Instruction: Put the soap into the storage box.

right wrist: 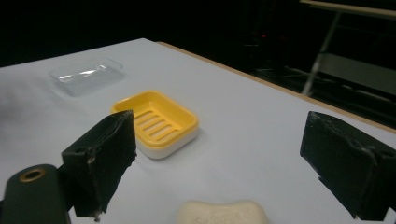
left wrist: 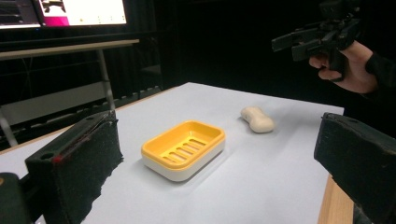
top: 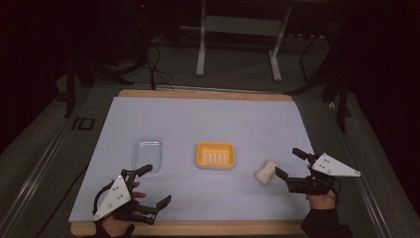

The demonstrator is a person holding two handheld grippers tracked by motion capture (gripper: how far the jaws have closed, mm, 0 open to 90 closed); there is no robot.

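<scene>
- Right tool (top: pixel 286 163) poised just beside the soap bar (top: pixel 264 171), black jaws spread wide, nothing grasped; soap lying free on the pale surface (top: pixel 198 119), right of the yellow soap dish (top: pixel 215 155).
- Left tool (top: pixel 156 185) parked near the front edge, jaws released and empty, close to the clear plastic lid (top: pixel 147 152).
- Judged early in the work: soap not yet picked up, dish empty, lid lying apart from the dish; grasping, placing in the dish and possibly covering all left to do.
- From the right gripper view: soap bar (right wrist: pixel 223 212) at the bottom edge between the open jaws, not touched by either; dish (right wrist: pixel 156 121) and lid (right wrist: pixel 86 74) farther off.
- From the left gripper view: slotted floor of the dish (left wrist: pixel 184 147) plainly bare, soap (left wrist: pixel 257 119) beyond it, right tool (left wrist: pixel 280 44) raised above the surface in a hand (left wrist: pixel 348 70); a lit monitor (left wrist: pixel 79 11) at rear.
- From the high view alone: both tools at once, and table legs (top: pixel 200 44) on the floor beyond.
</scene>
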